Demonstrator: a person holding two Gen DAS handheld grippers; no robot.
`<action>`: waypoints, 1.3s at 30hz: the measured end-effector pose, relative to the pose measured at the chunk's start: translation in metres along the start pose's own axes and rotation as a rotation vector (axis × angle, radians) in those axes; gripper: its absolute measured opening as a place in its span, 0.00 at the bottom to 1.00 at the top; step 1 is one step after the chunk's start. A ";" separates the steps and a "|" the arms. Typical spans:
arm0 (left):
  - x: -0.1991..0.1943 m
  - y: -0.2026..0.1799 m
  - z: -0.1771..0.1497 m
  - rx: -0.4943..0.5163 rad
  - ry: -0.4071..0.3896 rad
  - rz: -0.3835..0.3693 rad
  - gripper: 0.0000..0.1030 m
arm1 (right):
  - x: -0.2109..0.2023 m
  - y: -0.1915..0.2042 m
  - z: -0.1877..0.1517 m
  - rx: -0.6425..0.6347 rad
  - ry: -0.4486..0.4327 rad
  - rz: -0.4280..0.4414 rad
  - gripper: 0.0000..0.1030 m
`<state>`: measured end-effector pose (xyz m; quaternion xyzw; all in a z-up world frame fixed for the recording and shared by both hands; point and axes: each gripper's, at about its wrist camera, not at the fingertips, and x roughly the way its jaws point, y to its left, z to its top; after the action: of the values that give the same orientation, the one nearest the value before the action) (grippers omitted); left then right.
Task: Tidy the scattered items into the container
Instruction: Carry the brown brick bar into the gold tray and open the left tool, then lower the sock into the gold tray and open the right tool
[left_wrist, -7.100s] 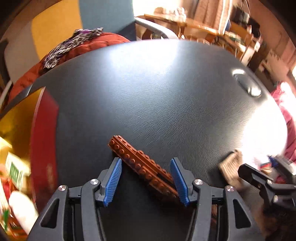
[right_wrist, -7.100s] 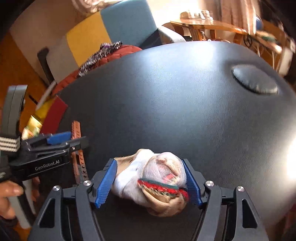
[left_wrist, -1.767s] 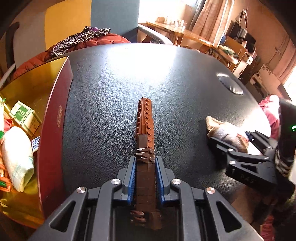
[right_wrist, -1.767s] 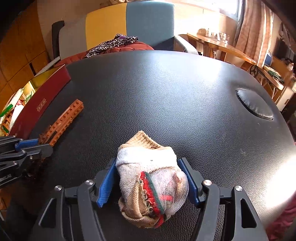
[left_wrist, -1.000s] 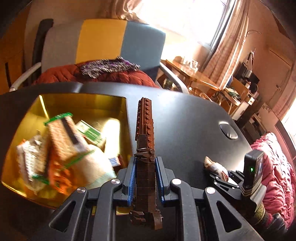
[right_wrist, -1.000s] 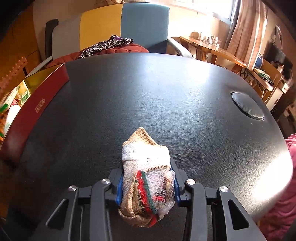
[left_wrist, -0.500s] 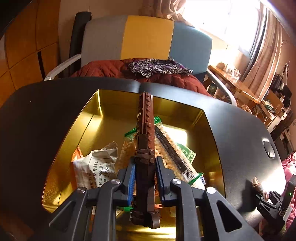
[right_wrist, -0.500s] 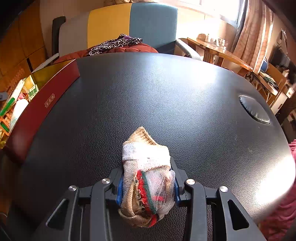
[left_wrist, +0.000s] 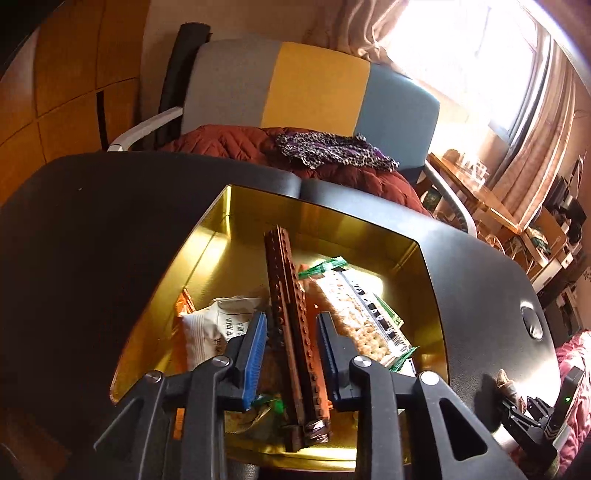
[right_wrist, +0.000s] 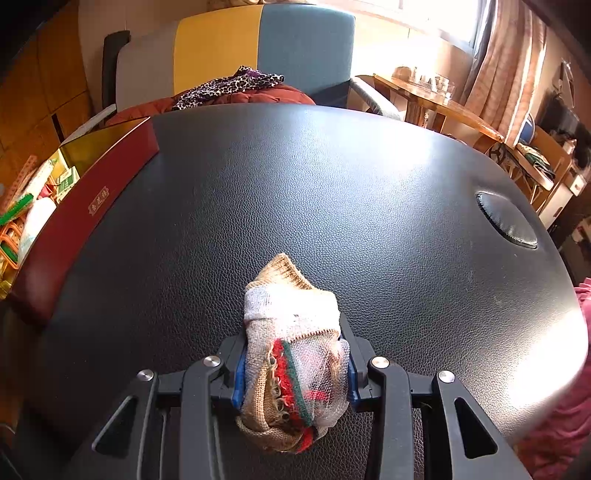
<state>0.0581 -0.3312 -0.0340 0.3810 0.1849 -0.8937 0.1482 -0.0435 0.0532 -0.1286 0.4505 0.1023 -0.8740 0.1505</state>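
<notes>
In the left wrist view my left gripper (left_wrist: 291, 354) is open above the gold-lined box (left_wrist: 207, 258). The long brown brick strip (left_wrist: 291, 325) lies loose between the blue pads, tilted, over the snack packets in the box. In the right wrist view my right gripper (right_wrist: 293, 369) is shut on a rolled beige sock (right_wrist: 291, 339) with red and green stripes, just above the black table (right_wrist: 332, 192). The box's red outer wall (right_wrist: 85, 210) shows at the left. The right gripper (left_wrist: 524, 410) with the sock also shows at the far right of the left wrist view.
The box holds a cracker packet (left_wrist: 358, 317), a white packet (left_wrist: 218, 328) and other wrappers. A chair with a red jacket (left_wrist: 295, 147) stands behind the table. A round pad (right_wrist: 506, 221) is set in the table at the right.
My left gripper has opened and the brown brick strip has slipped loose and tilted down into the box. The right gripper stays shut on the sock, barely moved.
</notes>
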 end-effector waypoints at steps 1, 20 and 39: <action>-0.003 0.003 -0.001 -0.007 -0.003 0.000 0.27 | 0.000 0.002 0.001 -0.001 0.000 0.006 0.38; -0.038 0.027 -0.034 -0.076 -0.021 0.004 0.28 | -0.049 0.159 0.102 -0.124 -0.131 0.460 0.38; -0.039 0.040 -0.045 -0.115 -0.012 -0.012 0.34 | -0.009 0.198 0.118 -0.097 -0.052 0.447 0.56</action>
<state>0.1287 -0.3420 -0.0434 0.3653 0.2373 -0.8847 0.1658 -0.0574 -0.1670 -0.0625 0.4316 0.0379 -0.8243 0.3645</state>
